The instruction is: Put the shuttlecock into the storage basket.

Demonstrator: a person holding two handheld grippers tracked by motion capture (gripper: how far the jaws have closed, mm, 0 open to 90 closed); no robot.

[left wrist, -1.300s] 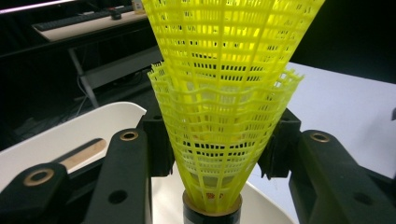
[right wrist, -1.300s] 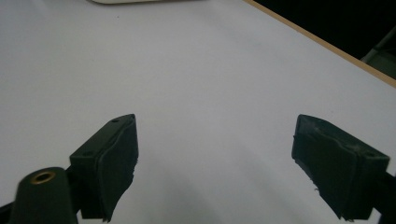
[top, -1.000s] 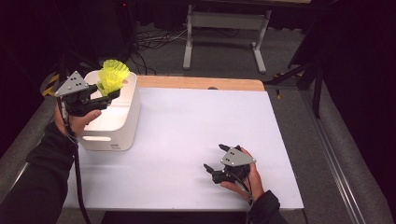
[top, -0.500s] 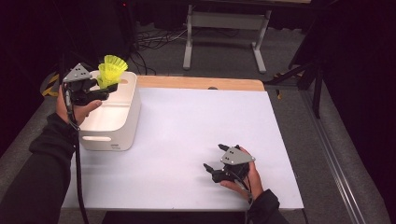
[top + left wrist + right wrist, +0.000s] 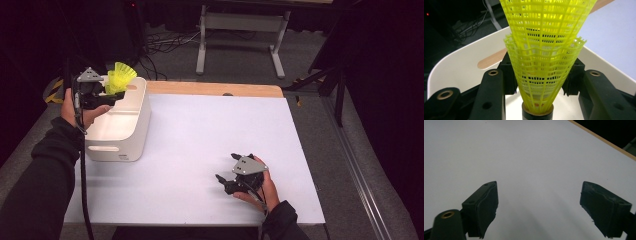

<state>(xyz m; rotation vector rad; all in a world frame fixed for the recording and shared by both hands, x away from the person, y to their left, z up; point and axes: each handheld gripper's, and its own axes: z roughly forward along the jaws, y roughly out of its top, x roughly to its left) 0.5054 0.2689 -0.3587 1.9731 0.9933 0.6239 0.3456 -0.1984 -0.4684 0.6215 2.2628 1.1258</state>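
Note:
Two yellow plastic shuttlecocks (image 5: 120,79), nested one inside the other, sit skirt-up between the jaws of my left gripper (image 5: 113,93). It is shut on them and holds them above the far end of a white bin (image 5: 125,131). In the left gripper view the shuttlecocks (image 5: 541,62) fill the middle. The black pads of my left gripper (image 5: 540,75) press on the lower skirt, with the bin rim (image 5: 456,65) behind. My right gripper (image 5: 223,183) rests open near the table's front edge. In its own view my right gripper (image 5: 539,202) has nothing between its pads.
The white table top (image 5: 210,130) has a wooden strip (image 5: 215,89) along its far edge. The bin stands at the table's left side. Behind the table are a metal stand (image 5: 240,30) and cables on the floor.
My left hand has shifted a little farther back and left along the bin, still gripping the shuttlecocks. The right hand has stayed in place.

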